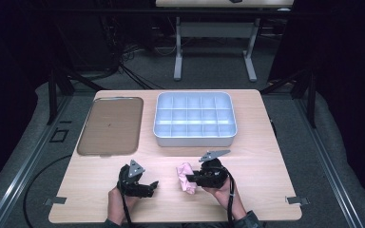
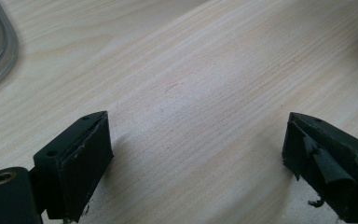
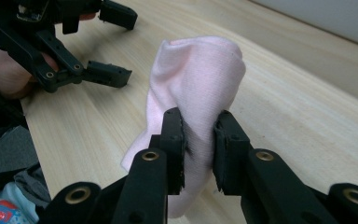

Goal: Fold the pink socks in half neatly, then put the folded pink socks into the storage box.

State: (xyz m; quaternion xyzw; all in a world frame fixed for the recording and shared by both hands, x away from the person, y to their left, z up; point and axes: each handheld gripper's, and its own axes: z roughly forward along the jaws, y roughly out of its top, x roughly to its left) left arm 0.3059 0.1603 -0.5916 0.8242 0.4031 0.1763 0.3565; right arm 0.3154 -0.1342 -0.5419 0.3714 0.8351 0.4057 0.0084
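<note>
From the high view, the person's two hands come in at the near edge of the pale wooden table [image 1: 266, 156]. The left hand [image 1: 116, 199] holds the left gripper [image 1: 148, 186] low over the wood, its black jaws pointing to the right and standing apart. The right hand [image 1: 222, 190] holds the right gripper [image 1: 188, 179] pointing to the left, and at its tip sits a small crumpled pink cloth [image 1: 186, 177], between the two grippers and nearer to the right one. Farther back on the table lies a flat brown rectangular tray with rounded corners [image 1: 110, 126], and just beside it a white plastic box divided into many small compartments [image 1: 194, 118].

In the left gripper view, the two black jaws are wide apart over bare wood with fine grain. The rubber pad on the right-side jaw looks torn and peeling. A rim of the tray [image 2: 0, 51] shows at the upper left corner.

In the right gripper view, the two black jaws are clamped on the pink cloth [image 3: 198, 88], which is soft, ribbed knit fabric and rises above the jaws in a rounded fold. Beyond it the left gripper [image 3: 114, 44] rests near the wood with its jaws apart.
</note>
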